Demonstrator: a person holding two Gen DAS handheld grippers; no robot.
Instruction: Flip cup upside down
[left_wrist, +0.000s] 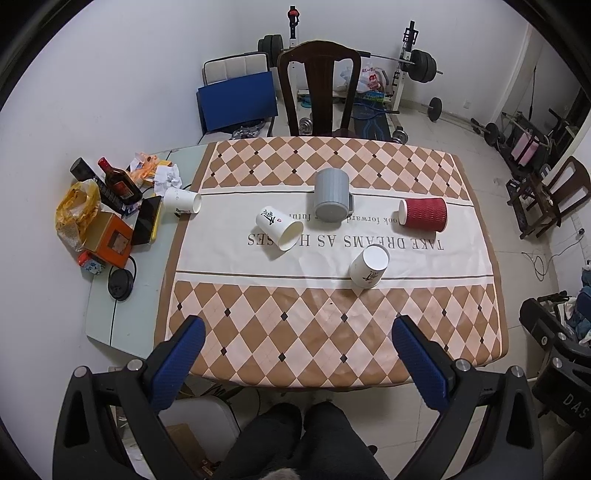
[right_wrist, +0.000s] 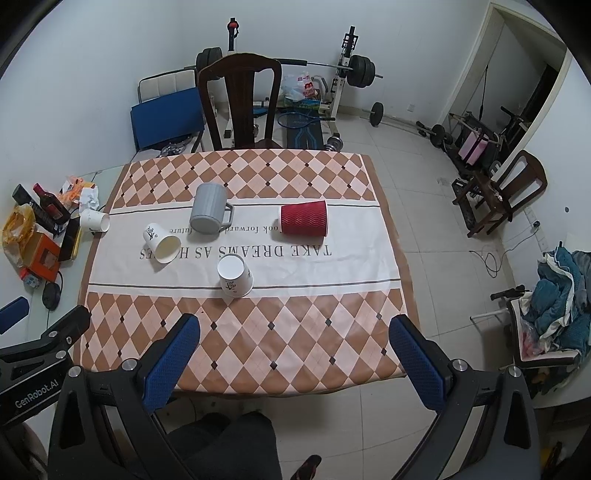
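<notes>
Several cups sit on the checkered tablecloth (left_wrist: 295, 332). A grey mug (left_wrist: 331, 199) (right_wrist: 209, 213) stands upside down at the centre back. A red ribbed paper cup (left_wrist: 424, 214) (right_wrist: 304, 218) lies on its side at the right. A white paper cup (left_wrist: 279, 228) (right_wrist: 161, 243) lies on its side at the left, mouth toward me. Another white paper cup (left_wrist: 369, 266) (right_wrist: 235, 276) stands upside down nearest me. My left gripper (left_wrist: 297, 328) and right gripper (right_wrist: 295, 326) are both open and empty, held high above the near table edge.
A third white cup (left_wrist: 182, 200) lies on its side at the cloth's left edge. Beside it is clutter: a dark bottle (left_wrist: 120, 181), an orange box (left_wrist: 110, 240), a yellow bag (left_wrist: 75, 206), a phone. A dark wooden chair (left_wrist: 319, 88) stands behind the table. Weights and a bench fill the back.
</notes>
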